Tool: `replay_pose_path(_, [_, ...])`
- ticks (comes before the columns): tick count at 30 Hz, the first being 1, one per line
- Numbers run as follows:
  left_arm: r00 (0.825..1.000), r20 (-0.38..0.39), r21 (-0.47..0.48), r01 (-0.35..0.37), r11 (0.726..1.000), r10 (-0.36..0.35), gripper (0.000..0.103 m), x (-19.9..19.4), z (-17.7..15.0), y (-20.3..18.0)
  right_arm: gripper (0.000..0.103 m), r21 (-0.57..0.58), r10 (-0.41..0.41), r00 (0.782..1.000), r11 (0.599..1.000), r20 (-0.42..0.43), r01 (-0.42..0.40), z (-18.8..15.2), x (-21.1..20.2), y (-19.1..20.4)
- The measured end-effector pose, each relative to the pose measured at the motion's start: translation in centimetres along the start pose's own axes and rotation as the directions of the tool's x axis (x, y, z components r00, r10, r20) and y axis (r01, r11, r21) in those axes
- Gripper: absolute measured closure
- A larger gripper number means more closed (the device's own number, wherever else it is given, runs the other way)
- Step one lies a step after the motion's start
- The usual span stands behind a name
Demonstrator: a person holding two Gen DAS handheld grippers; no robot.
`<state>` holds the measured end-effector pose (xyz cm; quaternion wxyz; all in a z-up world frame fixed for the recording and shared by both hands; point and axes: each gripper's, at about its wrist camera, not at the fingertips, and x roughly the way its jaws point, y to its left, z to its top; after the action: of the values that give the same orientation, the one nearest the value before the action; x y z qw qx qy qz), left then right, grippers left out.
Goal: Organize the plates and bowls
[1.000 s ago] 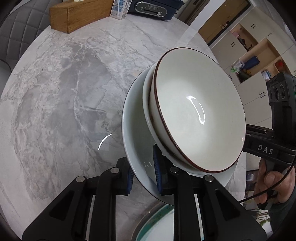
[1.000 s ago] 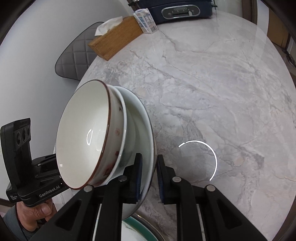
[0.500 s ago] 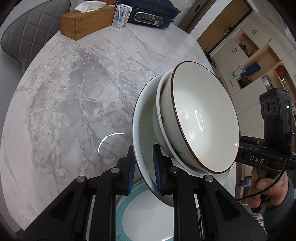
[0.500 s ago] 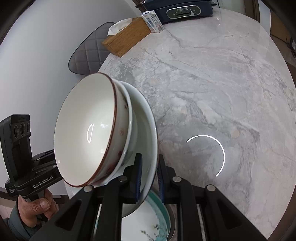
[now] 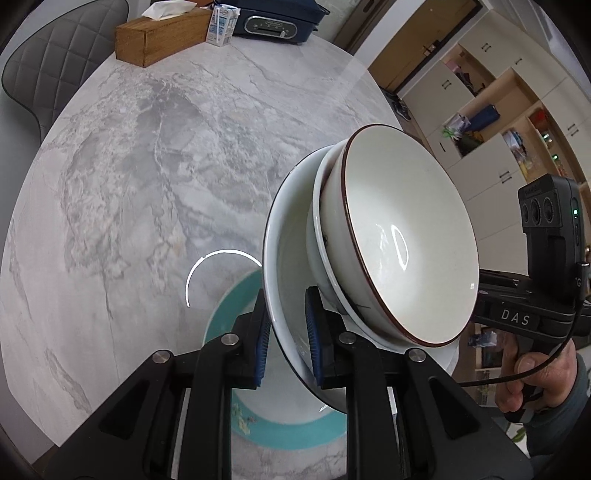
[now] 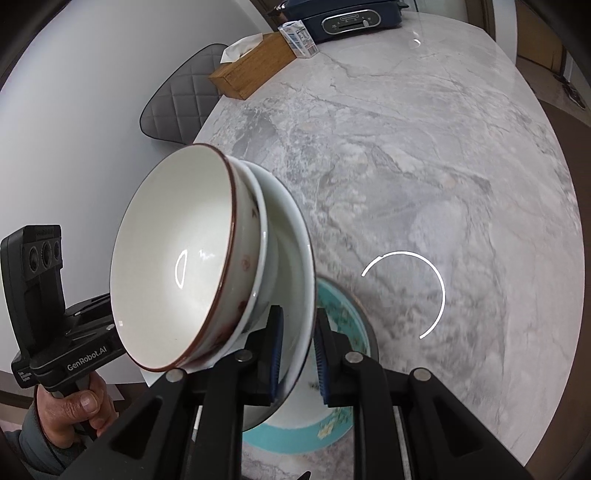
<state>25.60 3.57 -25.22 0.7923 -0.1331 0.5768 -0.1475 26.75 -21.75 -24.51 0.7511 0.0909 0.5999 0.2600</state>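
Note:
Both grippers hold one stack in the air between them. My left gripper (image 5: 286, 332) is shut on the rim of a pale blue-white bowl (image 5: 284, 236). Nested in it are a white bowl (image 5: 317, 206) and a brown-rimmed cream bowl (image 5: 402, 240). My right gripper (image 6: 299, 350) is shut on the opposite rim of the same outer bowl (image 6: 295, 236), with the brown-rimmed bowl (image 6: 173, 254) facing left. A teal-rimmed plate (image 5: 291, 428) lies on the table below the stack; it also shows in the right wrist view (image 6: 343, 321).
A grey marble round table (image 5: 147, 184) spreads ahead. At its far edge stand a wooden tissue box (image 5: 162, 35), a small milk carton (image 5: 219, 26) and a dark blue appliance (image 5: 277, 20). A grey quilted chair (image 6: 177, 99) stands behind. Cabinets (image 5: 498, 110) fill the right.
Both grippers have lifted the bowl stack higher and pulled back. More of the teal plate under it and the far table edge now show.

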Motion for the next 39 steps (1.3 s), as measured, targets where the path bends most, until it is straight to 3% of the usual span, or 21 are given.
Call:
replay_pose_path(12, [0.995,-0.101,0.005,0.001,1.0,0.0,0.088,3.6,-7.1,1.7,0.085,0.08,-0.06,0.997,0.995,-0.049,0.064,-6.1,3.6,-0.4])
replay_pose_path(39, [0.993,-0.111,0.027,-0.036,0.999,0.039,0.088,6.2,-6.6,1.7,0.086,0.048,-0.112,0.992,0.992,-0.062,0.115,-6.5,7.0,-1.1])
